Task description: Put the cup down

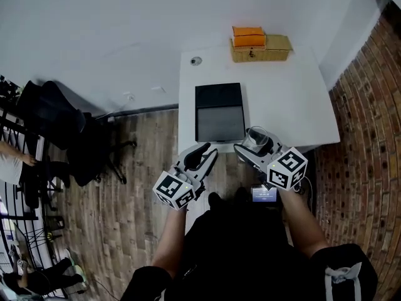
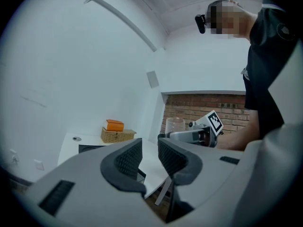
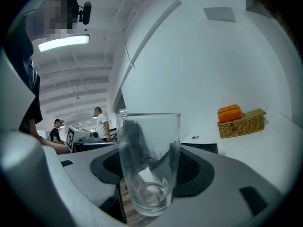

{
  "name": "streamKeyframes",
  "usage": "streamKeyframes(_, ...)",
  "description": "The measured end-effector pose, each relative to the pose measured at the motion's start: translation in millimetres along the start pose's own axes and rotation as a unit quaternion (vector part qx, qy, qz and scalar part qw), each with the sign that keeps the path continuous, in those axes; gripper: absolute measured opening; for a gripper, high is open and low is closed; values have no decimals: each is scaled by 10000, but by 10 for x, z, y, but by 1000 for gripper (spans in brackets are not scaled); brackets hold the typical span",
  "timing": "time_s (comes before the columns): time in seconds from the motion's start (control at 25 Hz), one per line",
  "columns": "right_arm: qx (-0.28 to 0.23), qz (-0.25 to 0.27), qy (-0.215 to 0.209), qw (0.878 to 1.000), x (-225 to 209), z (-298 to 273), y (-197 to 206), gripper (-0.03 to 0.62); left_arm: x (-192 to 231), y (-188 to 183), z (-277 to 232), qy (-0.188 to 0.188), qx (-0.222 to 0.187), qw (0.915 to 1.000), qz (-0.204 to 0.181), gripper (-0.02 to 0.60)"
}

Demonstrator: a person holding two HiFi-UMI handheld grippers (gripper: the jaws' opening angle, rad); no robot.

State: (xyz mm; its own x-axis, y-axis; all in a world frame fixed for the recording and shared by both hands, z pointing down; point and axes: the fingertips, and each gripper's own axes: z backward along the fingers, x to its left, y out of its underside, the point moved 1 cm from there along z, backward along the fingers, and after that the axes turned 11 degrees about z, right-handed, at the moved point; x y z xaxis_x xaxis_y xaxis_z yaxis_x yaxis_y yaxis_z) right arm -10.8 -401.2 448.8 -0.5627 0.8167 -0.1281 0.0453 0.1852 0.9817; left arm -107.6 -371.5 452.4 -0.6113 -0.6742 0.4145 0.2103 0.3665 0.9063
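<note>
The cup is a clear, empty drinking glass (image 3: 149, 167), upright between the pads of my right gripper (image 3: 150, 174), which is shut on its lower part. In the head view the glass (image 1: 257, 137) and right gripper (image 1: 254, 145) hover over the near edge of the white table (image 1: 291, 99), just right of a flat black device (image 1: 219, 113). My left gripper (image 1: 202, 154) hangs off the table's front left, jaws a narrow gap apart with nothing between them (image 2: 150, 157). From it I see the glass (image 2: 174, 125) to the right.
A wicker basket (image 1: 260, 50) with an orange box (image 1: 249, 36) on it stands at the table's far edge. A small round disc (image 1: 196, 61) lies at the far left corner. A black office chair (image 1: 62, 130) stands left, a brick wall (image 1: 366, 143) right. People stand far off (image 3: 100, 123).
</note>
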Motion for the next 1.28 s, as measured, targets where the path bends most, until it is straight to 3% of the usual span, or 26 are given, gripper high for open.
streamKeyframes(0.88, -39, 26, -82, 10000, -36, -366, -81, 282, 260, -178, 2, 80, -149, 9998, 42, 95)
streamKeyframes(1.28, 570, 303, -178, 9978, -439, -457, 191, 282, 454, -145, -32, -94, 16, 9999, 105, 95)
